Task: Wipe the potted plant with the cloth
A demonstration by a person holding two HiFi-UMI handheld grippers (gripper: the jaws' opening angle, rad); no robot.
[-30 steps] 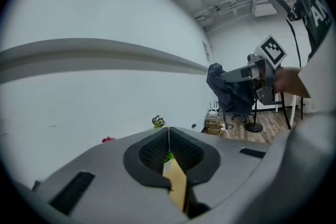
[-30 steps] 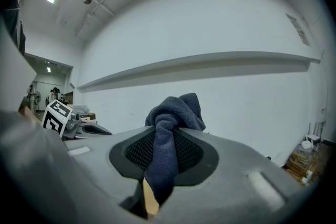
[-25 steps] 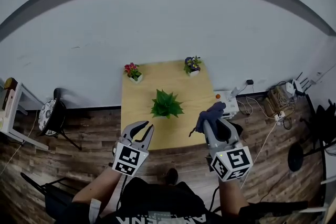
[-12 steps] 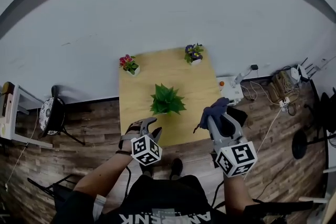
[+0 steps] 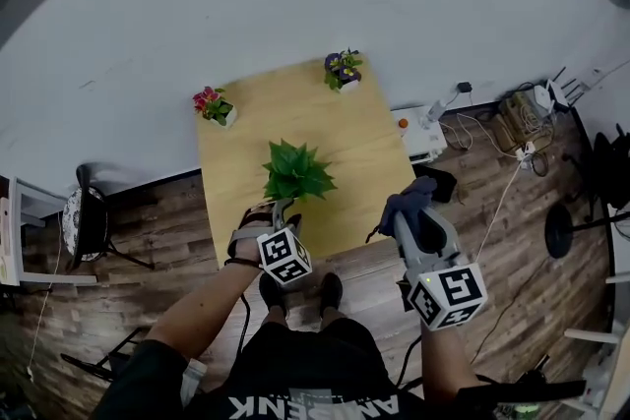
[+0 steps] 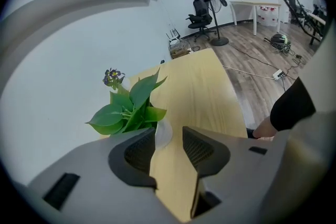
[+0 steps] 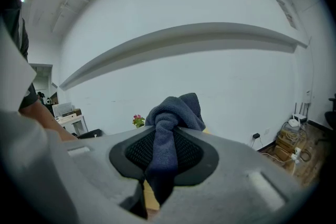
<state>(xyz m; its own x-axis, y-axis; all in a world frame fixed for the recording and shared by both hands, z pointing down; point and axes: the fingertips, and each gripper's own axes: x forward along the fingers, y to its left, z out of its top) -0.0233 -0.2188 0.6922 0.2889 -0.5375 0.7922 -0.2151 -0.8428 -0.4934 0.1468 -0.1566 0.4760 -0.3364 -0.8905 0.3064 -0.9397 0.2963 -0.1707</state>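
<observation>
In right hand-held gripper (image 7: 167,136), cloth (image 7: 176,110) clamped

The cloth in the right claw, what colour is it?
The cloth is a plain dark blue-grey. It shows best in the right gripper view.

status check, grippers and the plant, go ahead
Left gripper open, jaws just been opening, nothing between them, potted plant just ahead. Right gripper shut on cloth, off plant. Nothing blocking.
</observation>
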